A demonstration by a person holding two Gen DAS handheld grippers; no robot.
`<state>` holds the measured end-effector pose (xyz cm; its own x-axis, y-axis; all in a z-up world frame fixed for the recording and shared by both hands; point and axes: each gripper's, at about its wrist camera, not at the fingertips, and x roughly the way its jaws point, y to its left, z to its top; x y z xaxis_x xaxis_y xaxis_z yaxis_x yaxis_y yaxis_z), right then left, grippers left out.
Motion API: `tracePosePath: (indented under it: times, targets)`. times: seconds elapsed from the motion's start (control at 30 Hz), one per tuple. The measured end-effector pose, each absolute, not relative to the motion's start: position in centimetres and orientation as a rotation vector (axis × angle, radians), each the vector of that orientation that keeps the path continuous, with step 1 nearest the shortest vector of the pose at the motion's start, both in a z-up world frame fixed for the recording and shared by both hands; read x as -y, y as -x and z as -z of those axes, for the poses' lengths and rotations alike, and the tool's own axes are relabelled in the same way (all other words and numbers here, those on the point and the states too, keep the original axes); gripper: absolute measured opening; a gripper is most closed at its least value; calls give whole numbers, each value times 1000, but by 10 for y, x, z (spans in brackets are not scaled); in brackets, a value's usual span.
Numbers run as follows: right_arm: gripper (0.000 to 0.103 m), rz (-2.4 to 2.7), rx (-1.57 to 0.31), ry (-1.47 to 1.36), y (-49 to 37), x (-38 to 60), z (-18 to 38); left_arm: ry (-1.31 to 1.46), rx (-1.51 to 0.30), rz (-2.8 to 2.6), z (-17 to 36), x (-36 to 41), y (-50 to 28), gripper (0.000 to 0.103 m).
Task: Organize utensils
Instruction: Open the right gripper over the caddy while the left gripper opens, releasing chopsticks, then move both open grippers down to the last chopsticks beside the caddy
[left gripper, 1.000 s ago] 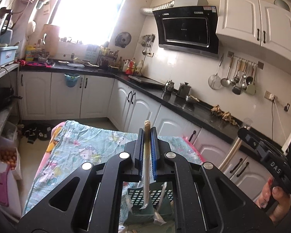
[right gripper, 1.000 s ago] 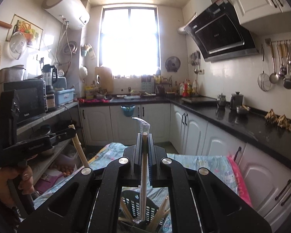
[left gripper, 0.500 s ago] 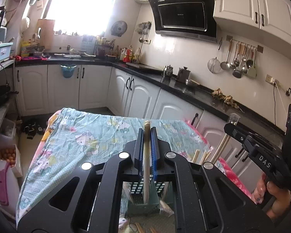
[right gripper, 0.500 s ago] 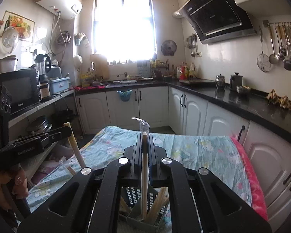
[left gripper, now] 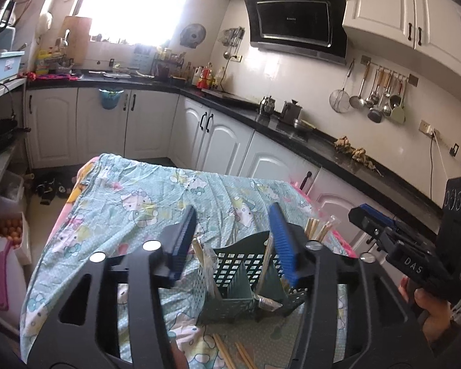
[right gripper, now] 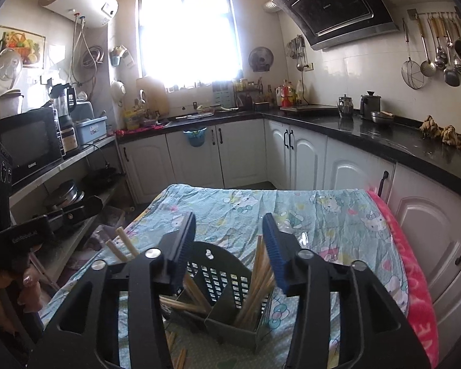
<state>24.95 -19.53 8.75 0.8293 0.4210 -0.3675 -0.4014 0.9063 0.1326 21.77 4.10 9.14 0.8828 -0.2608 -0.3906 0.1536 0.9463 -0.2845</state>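
A dark green perforated utensil holder (left gripper: 230,264) (right gripper: 221,276) stands on the cloth-covered table, just under both grippers. My left gripper (left gripper: 233,241) hovers over it, jaws opening, with nothing pressed between the blue pads. A plastic-wrapped chopstick (left gripper: 199,253) leans in the holder's left part. My right gripper (right gripper: 229,246) is also over the holder with its jaws opening and empty. Wooden chopsticks (right gripper: 258,273) stand in the compartment below it. Each gripper shows in the other's view: the right gripper (left gripper: 361,215) and the left gripper (right gripper: 92,204).
Loose chopsticks (left gripper: 227,350) (right gripper: 175,353) lie on the table's near edge. The blue cartoon tablecloth (left gripper: 132,203) stretches beyond the holder. A black counter with white cabinets (right gripper: 368,135) runs along the right. Shelves with a microwave (right gripper: 27,141) stand at the left.
Both grippers have sunk toward the holder and their jaws have parted. The chopsticks they gripped are let go and now stand in the holder.
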Motion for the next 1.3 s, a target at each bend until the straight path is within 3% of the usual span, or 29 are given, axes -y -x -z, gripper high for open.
tracePosePath:
  times: [0.4, 1.3]
  targets:
    - [59, -470, -411, -29, -212, 194, -89, 238, -425, 212, -99, -53, -177, 92]
    - [63, -574, -509, 89, -156, 151, -56, 247, -533, 148, -50, -77, -126, 92]
